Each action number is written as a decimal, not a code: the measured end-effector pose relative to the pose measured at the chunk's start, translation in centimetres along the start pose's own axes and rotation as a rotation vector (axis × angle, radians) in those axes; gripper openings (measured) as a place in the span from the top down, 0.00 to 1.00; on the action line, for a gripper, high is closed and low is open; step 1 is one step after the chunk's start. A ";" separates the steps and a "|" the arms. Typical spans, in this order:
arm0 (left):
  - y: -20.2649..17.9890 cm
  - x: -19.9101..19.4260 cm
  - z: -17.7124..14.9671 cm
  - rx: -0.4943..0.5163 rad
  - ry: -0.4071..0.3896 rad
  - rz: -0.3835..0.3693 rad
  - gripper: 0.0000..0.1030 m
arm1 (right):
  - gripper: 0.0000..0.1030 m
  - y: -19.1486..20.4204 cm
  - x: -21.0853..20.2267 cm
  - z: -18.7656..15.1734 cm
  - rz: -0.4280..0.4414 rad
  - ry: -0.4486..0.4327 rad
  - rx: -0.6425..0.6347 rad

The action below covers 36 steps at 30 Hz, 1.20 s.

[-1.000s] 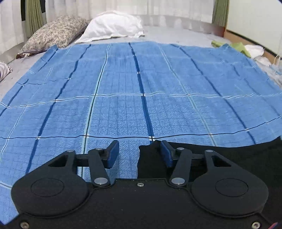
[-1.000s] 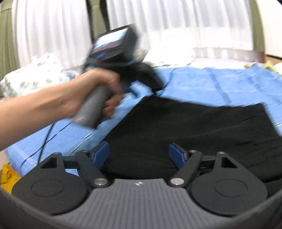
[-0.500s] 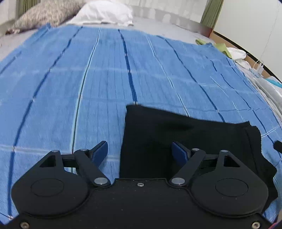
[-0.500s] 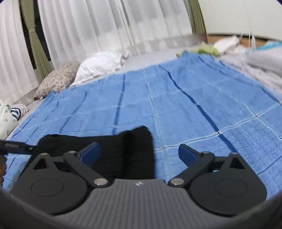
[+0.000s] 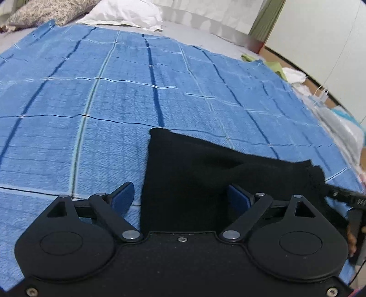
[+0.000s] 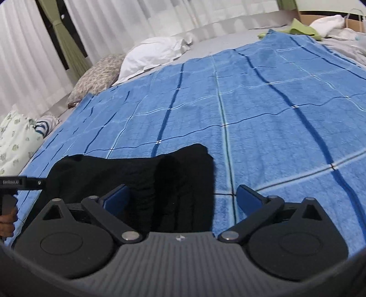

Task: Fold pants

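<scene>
The black pants (image 5: 205, 169) lie folded into a compact rectangle on the blue checked blanket (image 5: 91, 96). My left gripper (image 5: 181, 196) is open, its fingers straddling the pants' left edge from the near side. In the right wrist view the pants (image 6: 160, 173) lie near the blanket's (image 6: 263, 102) front. My right gripper (image 6: 183, 200) is open, straddling the pants' right edge. The other gripper's body shows at the right edge of the left wrist view and at the left edge of the right wrist view.
A white pillow (image 5: 123, 13) and a patterned pillow (image 5: 43, 11) lie at the bed's head. Green and white clothes (image 6: 320, 25) are piled beside the bed on the right. A printed cushion (image 6: 16, 141) sits at the left. Curtains hang behind.
Both grippers have drawn back from the pants and spread to its two ends, still open. The pants now lie flat as a folded rectangle.
</scene>
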<state>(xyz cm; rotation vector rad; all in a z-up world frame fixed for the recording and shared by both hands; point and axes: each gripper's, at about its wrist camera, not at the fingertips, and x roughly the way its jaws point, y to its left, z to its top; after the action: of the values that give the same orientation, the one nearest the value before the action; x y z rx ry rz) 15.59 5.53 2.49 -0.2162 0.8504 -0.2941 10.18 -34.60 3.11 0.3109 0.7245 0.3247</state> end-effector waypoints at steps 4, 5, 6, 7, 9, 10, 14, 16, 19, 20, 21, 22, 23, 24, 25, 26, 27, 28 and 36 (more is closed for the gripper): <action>0.3 0.6 0.4 -0.030 0.007 -0.053 0.15 | 0.03 -0.4 -0.4 -0.2 0.106 0.013 0.020; 0.3 0.6 0.4 -0.023 0.011 -0.063 0.15 | 0.04 -0.5 -0.5 -0.4 0.139 0.021 0.024; 0.3 0.6 0.4 -0.014 0.014 -0.072 0.15 | 0.05 -0.5 -0.6 -0.5 0.167 0.031 0.025; 0.3 0.6 0.4 -0.004 0.013 -0.077 0.15 | 0.05 -0.5 -0.6 -0.6 0.180 0.033 0.019; 0.6 0.9 0.3 0.008 0.000 -0.095 0.14 | 0.07 -0.6 -0.4 -0.5 0.183 0.030 0.023; 0.8 1.2 0.3 0.002 -0.007 -0.101 0.14 | 0.10 -0.8 -0.3 -0.5 0.181 0.022 0.034; 0.8 2.2 1.4 -0.039 0.000 -0.097 0.13 | 0.20 -1.5 0.6 0.1 0.178 0.004 0.083; 0.4 2.6 1.7 -0.039 0.005 -0.080 0.12 | 0.24 -2.1 0.8 0.3 0.194 0.003 0.111; -0.5 3.0 1.7 0.002 0.005 -0.046 0.13 | 0.39 -2.4 1.0 0.4 0.212 0.006 0.135; -0.8 3.0 1.6 0.023 0.006 -0.039 0.13 | 0.42 -2.6 1.0 0.3 0.238 0.020 0.150; -1.1 3.0 1.4 0.049 0.008 -0.036 0.13 | 0.44 -2.7 1.1 0.1 0.257 0.026 0.163; -1.3 3.0 1.3 0.069 0.008 -0.034 0.12 | 0.44 -2.8 1.1 0.1 0.267 0.026 0.163; -1.4 3.2 1.2 0.093 0.015 -0.035 0.09 | 0.45 -3.1 1.3 0.3 0.275 0.031 0.173; -1.5 3.6 1.3 0.112 0.026 -0.042 0.06 | 0.45 -3.4 1.7 0.6 0.286 0.038 0.187; -1.6 3.9 1.3 0.115 0.032 -0.043 0.01 | 0.47 -3.6 2.2 1.0 0.294 0.045 0.202; -1.8 4.1 1.5 0.106 0.033 -0.033 0.01 | 0.47 -3.8 2.6 1.3 0.296 0.049 0.213; -2.2 4.3 1.7 0.098 0.031 -0.014 0.01 | 0.49 -3.8 3.1 1.6 0.297 0.051 0.219; -2.6 4.5 1.8 0.091 0.031 0.006 0.03 | 0.50 -3.6 3.4 1.7 0.296 0.051 0.219; -2.5 2.4 1.6 0.043 -0.051 0.076 0.76 | 0.65 -1.7 3.1 1.8 0.271 0.004 0.212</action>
<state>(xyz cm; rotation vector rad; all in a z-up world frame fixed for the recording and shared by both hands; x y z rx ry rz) 17.87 2.49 2.60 -0.1499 0.7989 -0.2347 13.89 -35.24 1.90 0.6129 0.7226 0.5065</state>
